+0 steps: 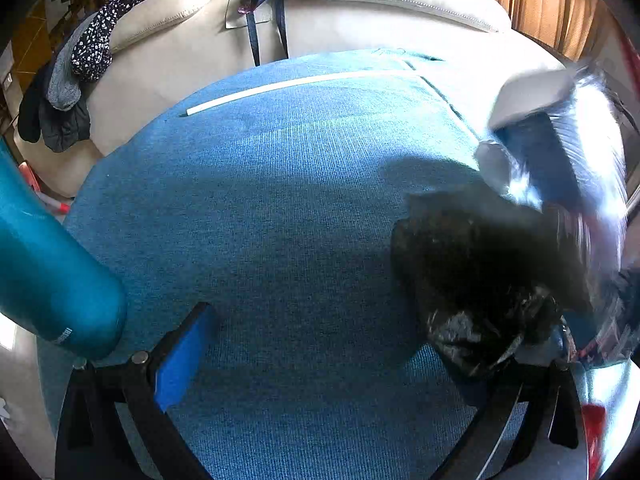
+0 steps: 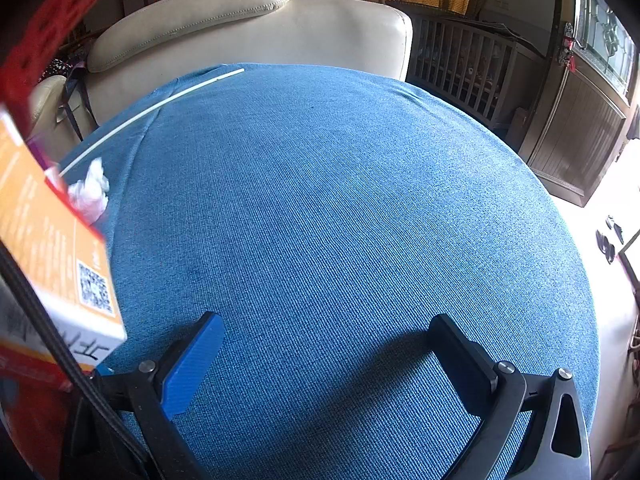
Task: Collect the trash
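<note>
A crumpled black trash bag [image 1: 480,280] lies on the blue cloth table [image 1: 280,200] at the right, draped over the right finger of my left gripper [image 1: 352,360]. That gripper's jaws stand wide apart, and only the left blue pad [image 1: 184,352] shows clearly. Above the bag is a motion-blurred white and blue packet [image 1: 560,152] with a white crumpled tissue [image 1: 494,160] beside it. A thin white straw [image 1: 300,86] lies at the table's far side. My right gripper [image 2: 332,360] hangs open over bare cloth. An orange and white carton [image 2: 52,248], the tissue [image 2: 90,192] and the straw [image 2: 152,110] sit to its left.
A teal bottle [image 1: 44,264] stands at the left edge near my left gripper. A cream sofa [image 2: 248,36] backs the table, with clothes [image 1: 92,36] over its armrest. A dark wooden crib [image 2: 468,60] and a cabinet [image 2: 580,128] stand at the right.
</note>
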